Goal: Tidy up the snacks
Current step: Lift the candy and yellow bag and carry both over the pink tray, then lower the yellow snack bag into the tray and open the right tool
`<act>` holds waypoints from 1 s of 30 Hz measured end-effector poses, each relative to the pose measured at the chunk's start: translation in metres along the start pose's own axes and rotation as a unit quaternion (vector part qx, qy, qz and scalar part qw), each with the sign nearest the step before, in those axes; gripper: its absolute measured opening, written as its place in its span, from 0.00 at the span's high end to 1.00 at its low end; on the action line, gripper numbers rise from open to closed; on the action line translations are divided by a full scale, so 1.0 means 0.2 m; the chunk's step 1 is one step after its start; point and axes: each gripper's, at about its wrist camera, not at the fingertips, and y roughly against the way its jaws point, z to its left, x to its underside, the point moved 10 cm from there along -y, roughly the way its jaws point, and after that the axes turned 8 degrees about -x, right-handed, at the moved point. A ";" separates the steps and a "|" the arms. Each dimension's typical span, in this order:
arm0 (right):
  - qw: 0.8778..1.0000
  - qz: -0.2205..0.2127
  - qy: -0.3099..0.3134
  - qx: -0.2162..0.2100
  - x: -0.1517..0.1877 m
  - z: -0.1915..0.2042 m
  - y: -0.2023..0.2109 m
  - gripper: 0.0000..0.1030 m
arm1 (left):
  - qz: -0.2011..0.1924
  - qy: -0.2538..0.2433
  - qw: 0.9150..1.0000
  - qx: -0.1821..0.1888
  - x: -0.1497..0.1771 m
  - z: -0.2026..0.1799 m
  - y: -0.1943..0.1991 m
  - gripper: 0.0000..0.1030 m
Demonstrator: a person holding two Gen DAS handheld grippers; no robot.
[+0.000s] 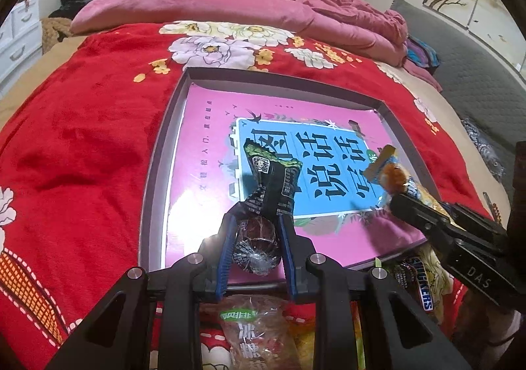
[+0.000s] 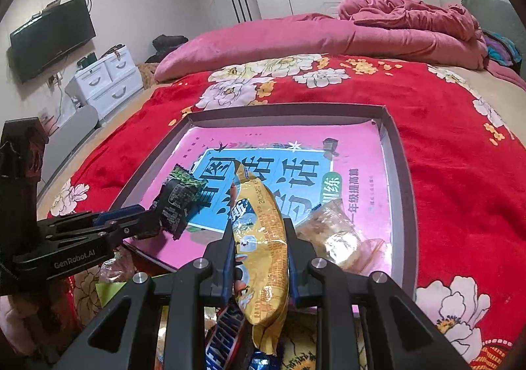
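the dark-wrapped snack point(image 1: 263, 205) sits clamped between the blue pads of the left gripper point(image 1: 258, 238), its twisted green end poking forward over the grey tray point(image 1: 154, 172). off to its right, the right gripper point(image 2: 259, 251) is closed tight on a yellow snack packet point(image 2: 263, 238), also above the tray. a pink book point(image 2: 355, 153) lines the tray floor. just right of the yellow packet a clear-wrapped pastry point(image 2: 335, 238) lies on the book. below both tools loose snacks crowd the red floral blanket point(image 1: 82, 123), among them a snickers bar point(image 1: 422, 284).
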 end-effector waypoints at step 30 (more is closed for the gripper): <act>1.000 0.021 -0.013 0.005 0.02 -0.02 -0.09 0.75 | 0.009 0.005 1.000 0.010 0.01 -0.04 -0.02 0.73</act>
